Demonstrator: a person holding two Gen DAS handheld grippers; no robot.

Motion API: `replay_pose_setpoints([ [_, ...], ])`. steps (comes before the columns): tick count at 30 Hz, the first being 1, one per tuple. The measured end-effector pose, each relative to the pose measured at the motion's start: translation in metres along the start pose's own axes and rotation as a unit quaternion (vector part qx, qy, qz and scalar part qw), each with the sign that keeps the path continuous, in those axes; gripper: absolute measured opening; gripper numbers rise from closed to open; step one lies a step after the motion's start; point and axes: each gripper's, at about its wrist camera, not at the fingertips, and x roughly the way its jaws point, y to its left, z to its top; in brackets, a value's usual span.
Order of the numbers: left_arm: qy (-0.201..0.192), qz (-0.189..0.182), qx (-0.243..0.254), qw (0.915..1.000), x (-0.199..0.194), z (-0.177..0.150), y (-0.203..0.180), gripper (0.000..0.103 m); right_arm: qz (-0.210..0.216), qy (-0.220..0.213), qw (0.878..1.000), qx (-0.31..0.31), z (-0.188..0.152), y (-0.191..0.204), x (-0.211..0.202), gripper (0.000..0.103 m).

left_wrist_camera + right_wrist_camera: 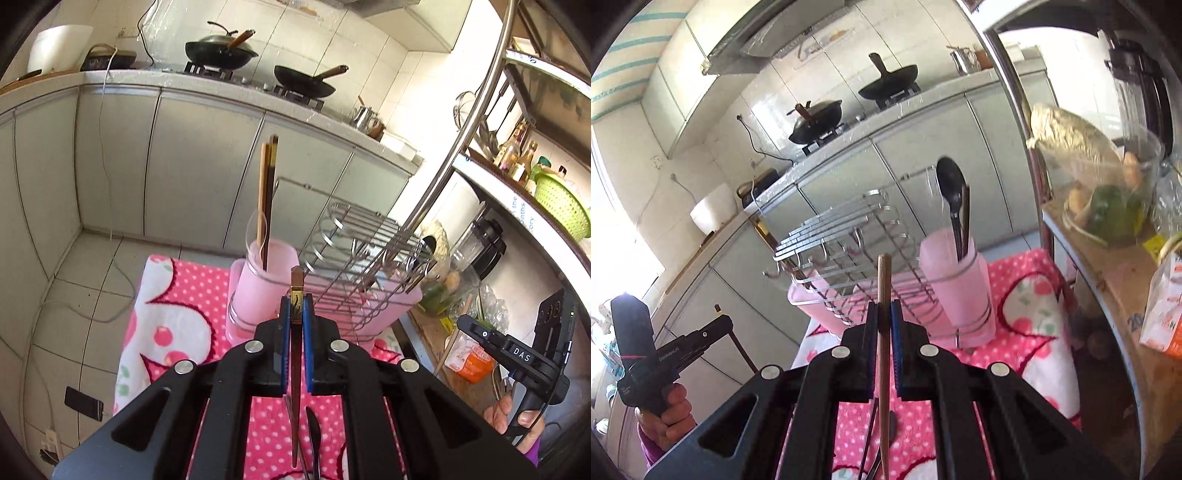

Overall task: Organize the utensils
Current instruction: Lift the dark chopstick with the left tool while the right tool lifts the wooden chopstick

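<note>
Dark chopstick (296,354) between left jaws, pale chopstick (884,332) between right.

walls: white tile (369,48) | floor: pale tile (74,266) | cabinets (207,166): grey-green | light: bright daylight

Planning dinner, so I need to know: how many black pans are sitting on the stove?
2. A lidded black wok with a wooden handle sits on the left burner; an open black frying pan sits on the right burner. Nothing suggests any more hidden.
</note>
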Motion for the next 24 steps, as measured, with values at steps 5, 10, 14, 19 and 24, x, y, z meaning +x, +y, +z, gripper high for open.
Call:
replay_pose_setpoints([
  [5, -0.022, 0.003, 0.008, 0.9997, -0.01, 0.017, -0.005, 0.005, -0.014, -0.034, 0.999, -0.021, 0.018, 0.009, -0.011, 0.006],
  [10, -0.041, 0.004, 0.012, 0.9991, -0.017, 0.035, -0.007, 0.005, -0.028, -0.073, 0.997, -0.022, 0.041, 0.01, -0.024, 0.007],
  [14, -0.062, -0.002, 0.002, 0.998, -0.025, 0.054, -0.006, 0.005, -0.042, -0.114, 0.992, -0.031, 0.063, 0.011, -0.036, 0.006],
  [19, -0.097, -0.009, 0.002, 0.9953, -0.038, 0.075, -0.01, 0.005, -0.048, -0.154, 0.986, -0.036, 0.092, 0.013, -0.047, 0.006],
  [24, -0.127, -0.005, 0.006, 0.9918, -0.046, 0.092, -0.016, 0.005, -0.054, -0.179, 0.981, -0.046, 0.108, 0.018, -0.05, 0.006],
])
